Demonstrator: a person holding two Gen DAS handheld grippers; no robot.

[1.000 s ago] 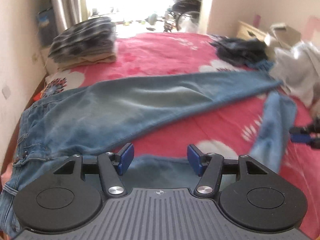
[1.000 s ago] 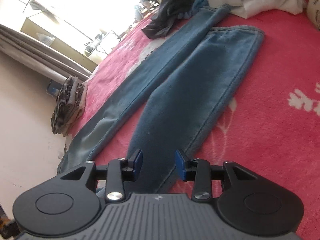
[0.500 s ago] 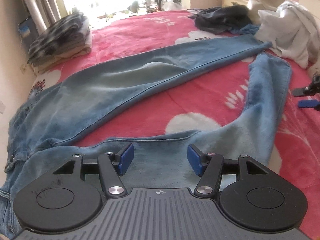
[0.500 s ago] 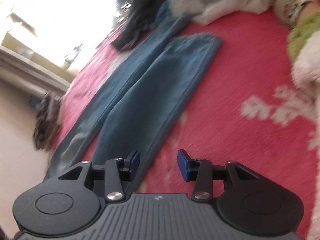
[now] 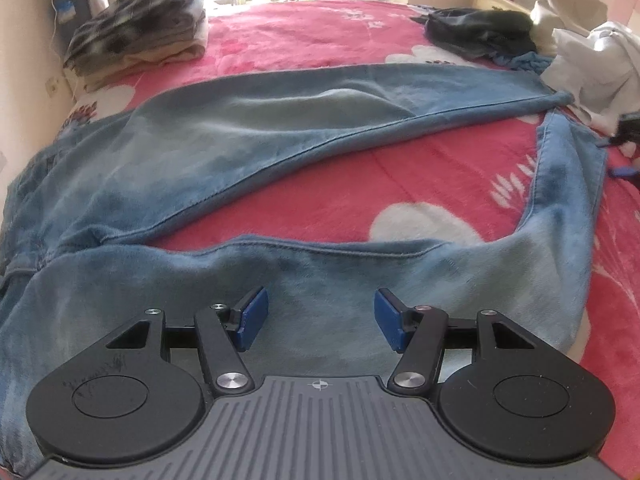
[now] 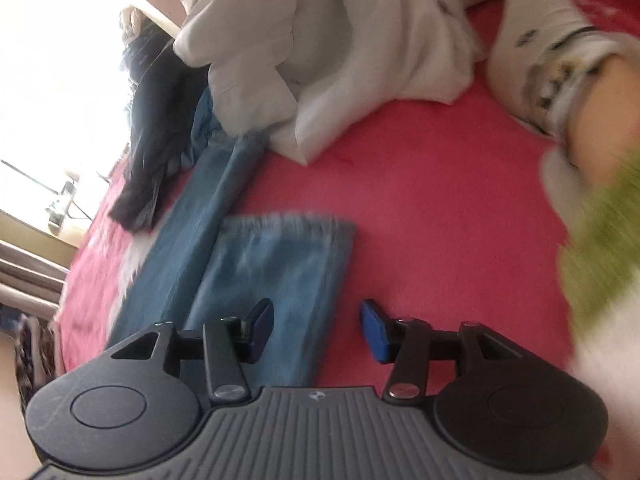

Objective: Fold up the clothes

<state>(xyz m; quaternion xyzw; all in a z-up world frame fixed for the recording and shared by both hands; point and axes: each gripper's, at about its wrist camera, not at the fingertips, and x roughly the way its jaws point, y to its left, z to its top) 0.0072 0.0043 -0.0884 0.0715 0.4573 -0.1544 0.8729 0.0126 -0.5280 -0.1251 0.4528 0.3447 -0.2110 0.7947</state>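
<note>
I count one pair of soft faded-blue jeans (image 5: 248,136), two legs splayed flat on the red fleecy floral blanket (image 5: 420,184). My left gripper (image 5: 320,318) hangs half-open over the near leg, empty. My right gripper (image 6: 317,330), jaws just widening, holds nothing above the frayed hem (image 6: 286,222).

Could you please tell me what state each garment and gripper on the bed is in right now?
Jeans: unfolded, spread flat, legs splayed apart.
Left gripper: open, empty, above the near jeans leg.
Right gripper: open, empty, jaws just been opening, near the leg's hem.
Checked clothes: folded, stacked.
Dark garment: crumpled, unfolded.
White garment: heaped, unfolded.
Red floral blanket: spread under everything.
</note>
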